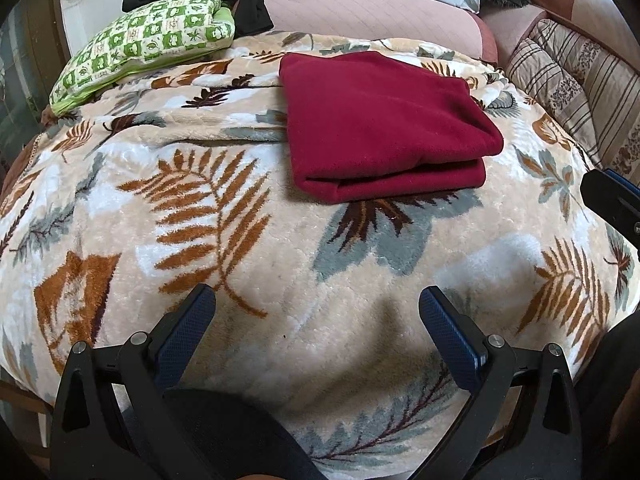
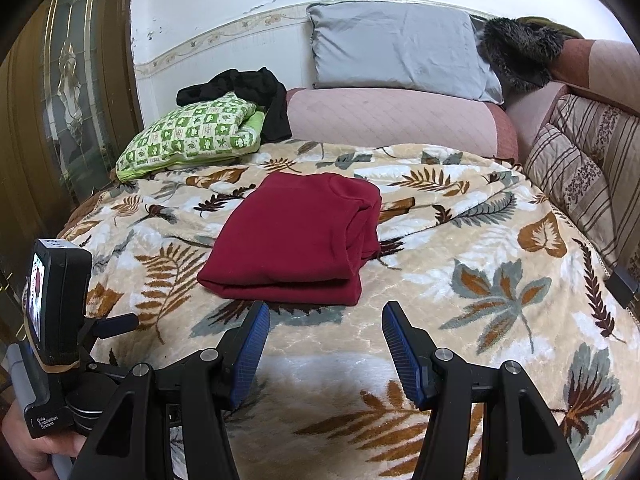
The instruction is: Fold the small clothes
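A dark red garment (image 1: pixel 384 128) lies folded into a thick rectangle on the leaf-patterned blanket (image 1: pixel 240 240); it also shows in the right wrist view (image 2: pixel 296 240). My left gripper (image 1: pixel 316 300) is open and empty, held above the blanket well in front of the garment. My right gripper (image 2: pixel 326 316) is open and empty, just in front of the garment's near folded edge. The left gripper's body with its small screen (image 2: pixel 52 320) shows at the left of the right wrist view. Part of the right gripper (image 1: pixel 612 204) shows at the right edge of the left wrist view.
A green checked pillow (image 2: pixel 192 136) with a black garment (image 2: pixel 248 92) on it lies at the back left. A grey pillow (image 2: pixel 400 48) and a dark furry item (image 2: pixel 520 56) sit at the back. Striped cushions (image 2: pixel 584 168) line the right side. A glass door (image 2: pixel 68 80) stands on the left.
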Motion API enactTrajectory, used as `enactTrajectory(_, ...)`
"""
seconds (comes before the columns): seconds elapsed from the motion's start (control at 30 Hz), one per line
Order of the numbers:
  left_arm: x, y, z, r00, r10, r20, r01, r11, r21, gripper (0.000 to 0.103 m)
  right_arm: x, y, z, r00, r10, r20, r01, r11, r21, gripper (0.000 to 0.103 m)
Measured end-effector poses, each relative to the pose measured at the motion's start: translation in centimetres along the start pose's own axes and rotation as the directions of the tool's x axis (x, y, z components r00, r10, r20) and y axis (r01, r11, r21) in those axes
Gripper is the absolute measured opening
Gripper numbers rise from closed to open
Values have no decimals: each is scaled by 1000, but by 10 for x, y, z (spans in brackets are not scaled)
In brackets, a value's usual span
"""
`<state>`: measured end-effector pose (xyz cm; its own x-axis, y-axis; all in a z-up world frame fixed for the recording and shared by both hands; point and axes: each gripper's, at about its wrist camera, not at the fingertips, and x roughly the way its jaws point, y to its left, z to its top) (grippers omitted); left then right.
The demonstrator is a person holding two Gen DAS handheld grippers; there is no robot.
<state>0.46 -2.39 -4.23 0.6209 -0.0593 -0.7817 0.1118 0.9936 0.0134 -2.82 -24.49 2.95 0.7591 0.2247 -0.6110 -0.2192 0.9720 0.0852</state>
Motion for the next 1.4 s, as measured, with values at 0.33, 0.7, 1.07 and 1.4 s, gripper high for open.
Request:
enactTrajectory(0.33,0,-1,0,1000,-7,-4,7,1000,3,102,0,0,0,1000,0,0,0,1000,0,56)
enactTrajectory(0.7,0,-3,-1,1000,-9,-7,9,1000,5,102,0,1,0,1000,-1,0,1,1000,1,56)
enactTrajectory(1.07,1,-3,-1,1000,-15,-7,15,1000,23,102,0,0,0,1000,-1,1,1,1000,3,56)
enactTrajectory(1.4,3,-4,-1,1000,-21,-12,21,999,30,102,-1,1,0,1000,-1,0,1,1000,1,56)
